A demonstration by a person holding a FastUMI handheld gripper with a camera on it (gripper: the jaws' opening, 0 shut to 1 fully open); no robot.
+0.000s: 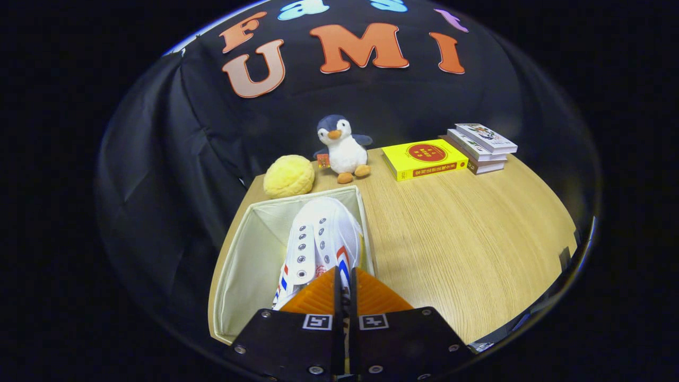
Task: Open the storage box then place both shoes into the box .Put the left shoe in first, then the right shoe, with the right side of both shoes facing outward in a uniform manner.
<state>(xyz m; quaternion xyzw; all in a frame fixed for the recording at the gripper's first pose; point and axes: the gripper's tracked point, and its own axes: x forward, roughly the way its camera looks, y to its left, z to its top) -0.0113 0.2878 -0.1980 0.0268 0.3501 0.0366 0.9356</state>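
A white sneaker (318, 239) with red and blue stripes hangs toe-forward over the open cream storage box (249, 254), against the box's right wall. My gripper (345, 281) is shut on the sneaker's rear part, the fingers pressed nearly together on it. The box's left half shows its bare fabric lining. The inside of the box under the shoe is hidden.
The box stands at the left of a wooden table (467, 239). Beyond it lie a yellow plush ball (289, 176) and a penguin toy (342, 148). A yellow book (424, 158) and a stack of books (480, 147) lie at the back right.
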